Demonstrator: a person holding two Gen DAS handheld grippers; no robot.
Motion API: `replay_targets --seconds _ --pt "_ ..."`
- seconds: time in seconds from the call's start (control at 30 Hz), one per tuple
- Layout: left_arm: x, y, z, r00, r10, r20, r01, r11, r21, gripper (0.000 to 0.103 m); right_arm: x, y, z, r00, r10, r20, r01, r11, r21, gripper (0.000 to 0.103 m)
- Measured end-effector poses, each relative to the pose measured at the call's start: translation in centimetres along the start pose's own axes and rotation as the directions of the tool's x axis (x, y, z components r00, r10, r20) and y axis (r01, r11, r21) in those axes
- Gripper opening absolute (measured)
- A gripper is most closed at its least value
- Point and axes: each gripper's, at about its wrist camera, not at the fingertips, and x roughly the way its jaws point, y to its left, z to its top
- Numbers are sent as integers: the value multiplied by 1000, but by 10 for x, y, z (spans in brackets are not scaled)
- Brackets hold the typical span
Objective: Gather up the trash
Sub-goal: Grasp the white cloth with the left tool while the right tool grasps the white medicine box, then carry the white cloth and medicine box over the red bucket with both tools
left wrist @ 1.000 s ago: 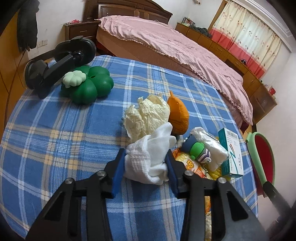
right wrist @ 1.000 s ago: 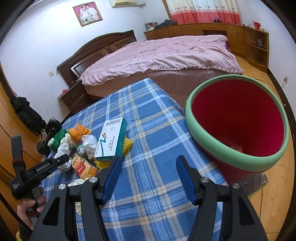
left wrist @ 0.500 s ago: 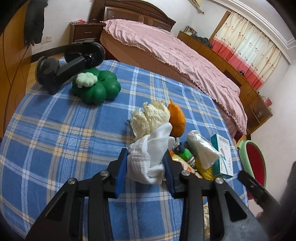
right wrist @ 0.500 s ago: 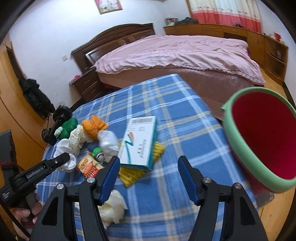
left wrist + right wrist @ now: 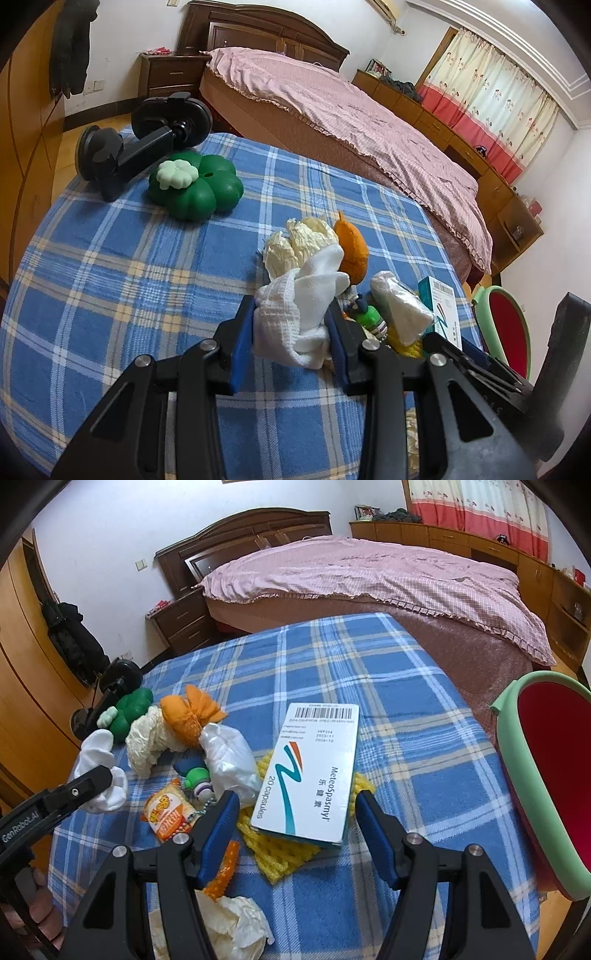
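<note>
Bedroom furniture is seen behind a table draped in a blue plaid cloth (image 5: pixel 388 686): a bed with a pink cover (image 5: pixel 369 572), a dark wooden headboard, a nightstand and red-and-cream curtains. "MeteoSpasmyl" and "20 capsules" can be read on a white and teal medicine box (image 5: pixel 310 771), along with a barcode and small print too fine to make out; the box is laid on a piece of yellow foam netting (image 5: pixel 280 853). "GenRobot.AI" is printed on the side of the left gripper (image 5: pixel 291 328), whose blue pads are clenched on a crumpled white cloth (image 5: pixel 299 314), held at the near edge of the clutter. The right gripper (image 5: pixel 293 827) is spread wide with nothing between its fingers, and its tips are placed on either side of the near end of the medicine box. An orange snack packet (image 5: pixel 168 812), a crumpled cream wrapper (image 5: pixel 147 738), an orange cloth bundle (image 5: pixel 188 720), a white plastic bag (image 5: pixel 229 757) and a small green and blue toy (image 5: pixel 195 775) are scattered close together. A crumpled tissue (image 5: pixel 232 923) is seen at the near edge. A red bin with a green rim (image 5: pixel 532 786) is positioned beside the table on the right.
</note>
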Motion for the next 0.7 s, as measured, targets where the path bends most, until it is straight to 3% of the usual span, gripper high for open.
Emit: replay_targets --seconds 0.13,0.7 --pt "2 -2 -1 1000 -4 -7 4 1000 1 37 4 -2 -2 1000 -22 -5 22 1000 -12 57" --pt "-17 -20 -5 1000 -20 20 19 999 29 37 -42 -20 -7 995 16 95 -20 999 40 56"
